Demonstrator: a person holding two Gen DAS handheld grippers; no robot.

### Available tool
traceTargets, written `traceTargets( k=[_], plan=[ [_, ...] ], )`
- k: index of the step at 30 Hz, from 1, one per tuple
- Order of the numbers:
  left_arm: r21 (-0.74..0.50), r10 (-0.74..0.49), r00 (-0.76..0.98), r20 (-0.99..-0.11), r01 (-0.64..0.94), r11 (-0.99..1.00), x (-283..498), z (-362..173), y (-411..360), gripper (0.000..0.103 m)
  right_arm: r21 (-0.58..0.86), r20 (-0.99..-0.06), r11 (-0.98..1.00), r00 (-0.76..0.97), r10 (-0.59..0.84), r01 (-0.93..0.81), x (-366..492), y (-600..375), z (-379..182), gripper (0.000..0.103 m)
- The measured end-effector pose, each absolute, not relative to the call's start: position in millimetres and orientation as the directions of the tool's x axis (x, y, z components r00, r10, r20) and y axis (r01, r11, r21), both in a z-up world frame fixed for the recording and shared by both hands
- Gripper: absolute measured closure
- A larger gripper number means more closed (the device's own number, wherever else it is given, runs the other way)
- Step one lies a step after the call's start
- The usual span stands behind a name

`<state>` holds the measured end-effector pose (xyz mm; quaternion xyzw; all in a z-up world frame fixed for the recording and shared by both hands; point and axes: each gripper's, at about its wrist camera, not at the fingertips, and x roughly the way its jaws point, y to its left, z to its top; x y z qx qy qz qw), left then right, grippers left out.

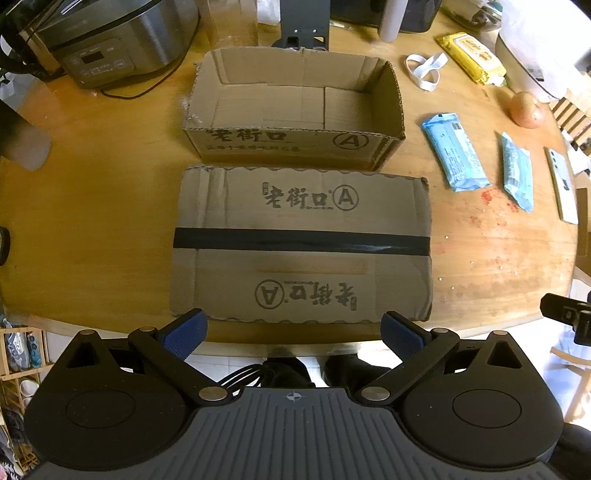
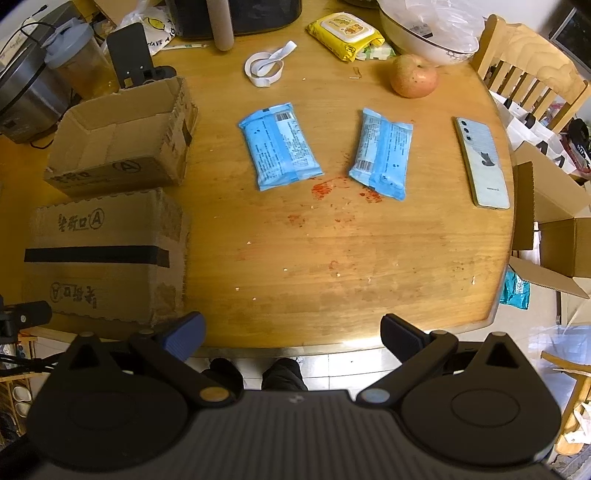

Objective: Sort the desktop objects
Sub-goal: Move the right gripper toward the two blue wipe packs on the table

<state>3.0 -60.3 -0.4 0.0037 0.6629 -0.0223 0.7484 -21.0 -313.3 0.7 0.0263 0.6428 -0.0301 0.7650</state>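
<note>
- We see two blue packets on the bench: one (image 2: 282, 146) near the middle, the other (image 2: 382, 153) at its 3 o'clock, apart from it. A phone (image 2: 482, 164) lies farther out at 3 o'clock, near the bench edge.
- At 12 o'clock from the packets sit an apple (image 2: 413, 75), a yellow wipes pack (image 2: 345, 33) and a loop of white band (image 2: 267, 64).
- At 9 o'clock stands an open box (image 1: 295, 107) with nothing in it that we can see; a taped box (image 1: 303, 243) lies shut just in front of it.
- Our left gripper (image 1: 294, 328) hangs over the near bench edge facing the taped box, fingers spread, holding nothing. Our right gripper (image 2: 293, 332) faces the packets from 6 o'clock, fingers likewise spread and bare.
- We judge that loose things lie outside the open box, so sorting is unfinished or was never needed for them; which goes where we cannot tell.
- Any pick of a packet calls for a low, flat pinch across its short width.
</note>
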Motion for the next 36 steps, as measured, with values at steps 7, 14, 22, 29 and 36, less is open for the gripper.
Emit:
traceTargets(
  k=[7, 14, 22, 29, 36],
  plan=[
    [-0.027, -0.032, 0.119, -0.992, 0.038, 0.999, 4.5, -1.0, -73.8, 0.0, -0.01, -0.986, 0.997, 0.167, -0.023, 0.075, -19.0, -327.3, 0.3, 0.0],
    [-0.027, -0.031, 0.122, -0.992, 0.039, 0.999, 4.9, -0.5, -89.8, 0.0, -0.018, -0.987, 0.996, 0.161, -0.032, 0.083, -18.2, -348.3, -0.6, 0.0],
    [-0.026, -0.031, 0.124, -0.992, 0.036, 0.999, 4.8, 0.3, -107.6, 0.0, -0.015, -0.988, 0.997, 0.153, -0.027, 0.081, -19.0, -369.2, -3.3, 0.0],
    [-0.025, -0.03, 0.113, -0.993, 0.046, 0.999, 1.9, -2.0, -125.6, 0.0, -0.013, -0.989, 0.996, 0.145, -0.026, 0.09, -23.8, -383.7, -5.8, 0.0],
    [-0.032, -0.037, 0.11, -0.993, 0.046, 0.998, -0.2, -2.8, -138.6, 0.0, -0.017, -0.989, 0.994, 0.144, -0.033, 0.112, -27.7, -401.0, -7.6, 0.0]
  ],
)
